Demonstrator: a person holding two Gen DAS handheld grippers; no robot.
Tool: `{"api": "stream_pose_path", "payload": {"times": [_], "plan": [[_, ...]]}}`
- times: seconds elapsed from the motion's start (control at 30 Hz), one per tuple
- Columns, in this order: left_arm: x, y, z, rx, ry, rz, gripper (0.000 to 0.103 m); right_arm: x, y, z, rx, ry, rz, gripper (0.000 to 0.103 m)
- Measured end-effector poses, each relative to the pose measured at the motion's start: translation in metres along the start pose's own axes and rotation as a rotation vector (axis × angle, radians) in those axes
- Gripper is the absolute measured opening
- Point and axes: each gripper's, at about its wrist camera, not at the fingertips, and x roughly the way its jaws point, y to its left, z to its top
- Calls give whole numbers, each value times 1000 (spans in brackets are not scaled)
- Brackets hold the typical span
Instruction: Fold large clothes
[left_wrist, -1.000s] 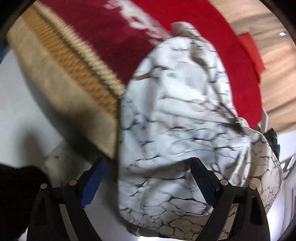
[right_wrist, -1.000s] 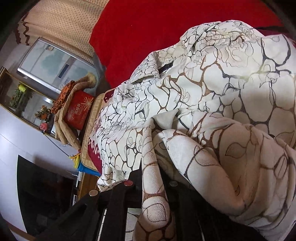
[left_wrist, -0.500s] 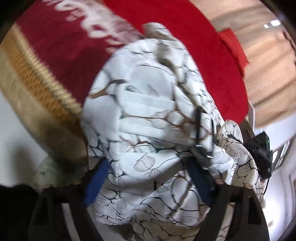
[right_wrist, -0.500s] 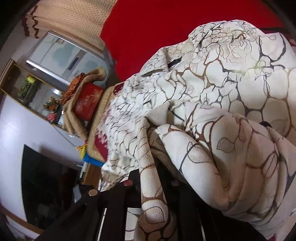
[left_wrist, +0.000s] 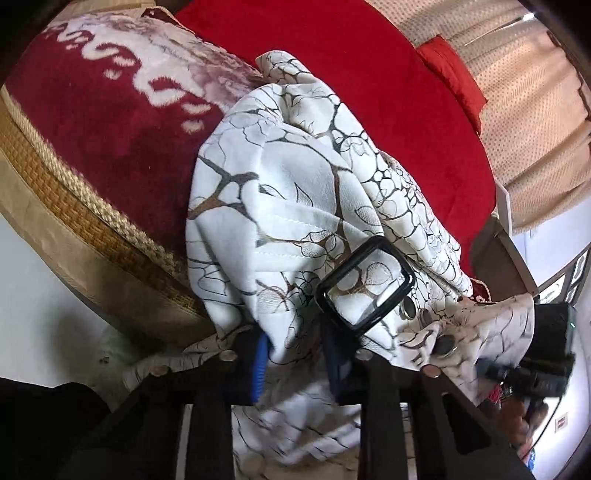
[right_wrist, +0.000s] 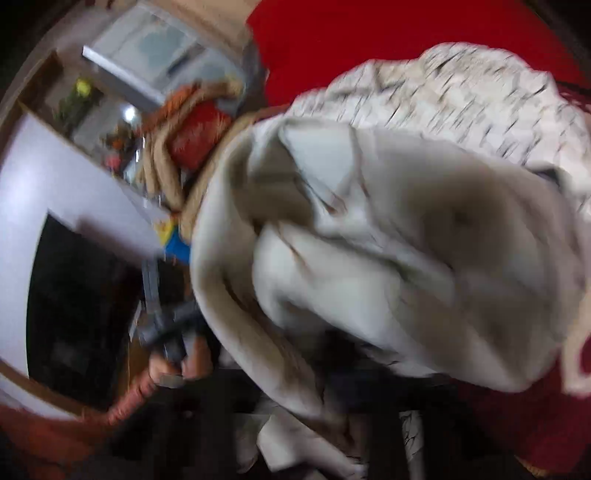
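We are in a lived-in home, in a bedroom or sitting room. A bed or daybed under a bright red spread (left_wrist: 388, 88) fills the middle. At its near edge lies a maroon blanket with a white pattern (left_wrist: 110, 99), over a woven straw mat (left_wrist: 74, 218). Beyond the spread's far side hang dotted beige curtains (left_wrist: 528, 122), with a red cushion (left_wrist: 450, 70) between them. In the blurred right wrist view, left of the spread, stand a shelf of small ornaments (right_wrist: 85, 107) and a pale window or cabinet (right_wrist: 155, 51).

Matt printed cloth garment (left_wrist: 295, 192), glossy black plastic buckle (left_wrist: 365, 282), fuzzy red blanket (left_wrist: 110, 122)
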Motion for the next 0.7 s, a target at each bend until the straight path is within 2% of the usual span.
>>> {"api": "stream_pose_path", "payload": {"times": [0.07,0.13,0.23,0.3,0.37,0.4,0.43,0.5,0.53,0.57,0.63,0.67,0.7], "plan": [[-13,-3,4,-16,-3,-33,18,0,19,-3,-50,2,-51,11],[-30,-12,12,8,-24,-56,17,-12,32,3,-66,-43,-33,9],[-51,-42,47,65,-83,-120,17,-46,47,29,-98,-194,-9,9],[-60,-68,79,132,-132,-124,17,-70,42,54,-88,-309,-11,9],[-56,-98,129,183,-189,-116,17,-89,21,79,-14,-415,-15,9],[-52,-105,146,200,-207,-104,17,-99,0,94,64,-471,-4,9],[-43,-113,170,219,-239,-62,17,-105,-22,106,146,-519,7,9],[-28,-113,200,198,-256,-4,17,-113,-90,123,357,-602,-10,10],[-25,-105,211,157,-259,15,17,-111,-111,125,423,-608,-4,13],[-23,-96,213,118,-262,9,20,-107,-139,124,514,-602,18,13],[-24,-76,204,54,-257,-31,43,-93,-188,112,658,-574,77,17],[-24,-64,196,18,-243,-35,62,-87,-205,103,733,-580,110,18],[-23,-53,187,-17,-225,-43,67,-87,-210,100,763,-590,126,23]]}}
